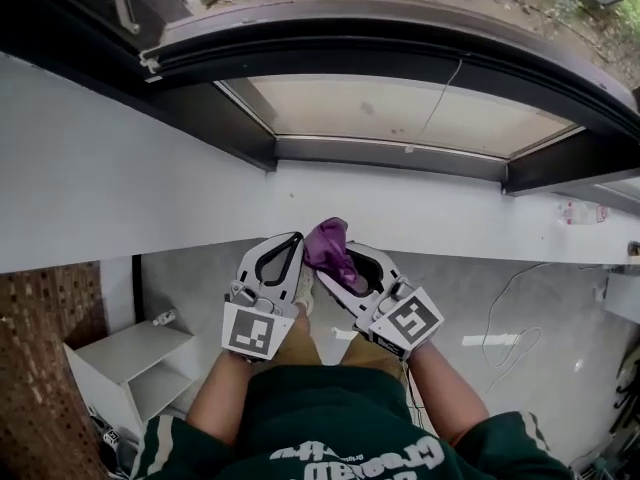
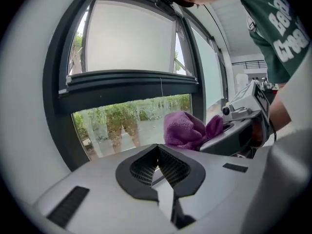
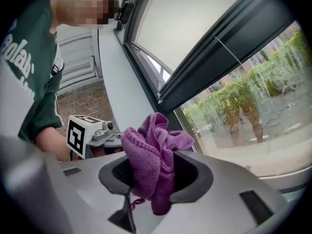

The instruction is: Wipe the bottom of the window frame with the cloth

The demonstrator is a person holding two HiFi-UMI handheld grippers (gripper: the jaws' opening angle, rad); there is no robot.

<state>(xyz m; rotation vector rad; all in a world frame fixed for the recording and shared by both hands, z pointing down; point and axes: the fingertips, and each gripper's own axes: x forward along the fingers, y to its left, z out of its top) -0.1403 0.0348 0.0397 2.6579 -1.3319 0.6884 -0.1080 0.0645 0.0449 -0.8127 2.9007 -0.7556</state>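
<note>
the right gripper [image 3: 152, 179] has its jaws squeezed tight on the purple cloth [image 3: 148, 152]. the cloth is bunched up between the jaws, and a big lump of it pokes out past the tips. the left gripper [image 2: 157, 164] has its jaws pressed together with nothing between them. the cloth shows off to the right of its jaws, a little ahead of the tips. the window frame [image 1: 390, 154] is ahead of both sets of jaws and well apart from them. the cloth is not touching it.

i think the wiping has not started, and this is the step of bringing the cloth up to the frame. next, the right jaws need to hold tight and go forward until the lump ahead of the tips presses on the bottom bar. then the cloth should slide along the bar from end to end. the left jaws have no job here.
</note>
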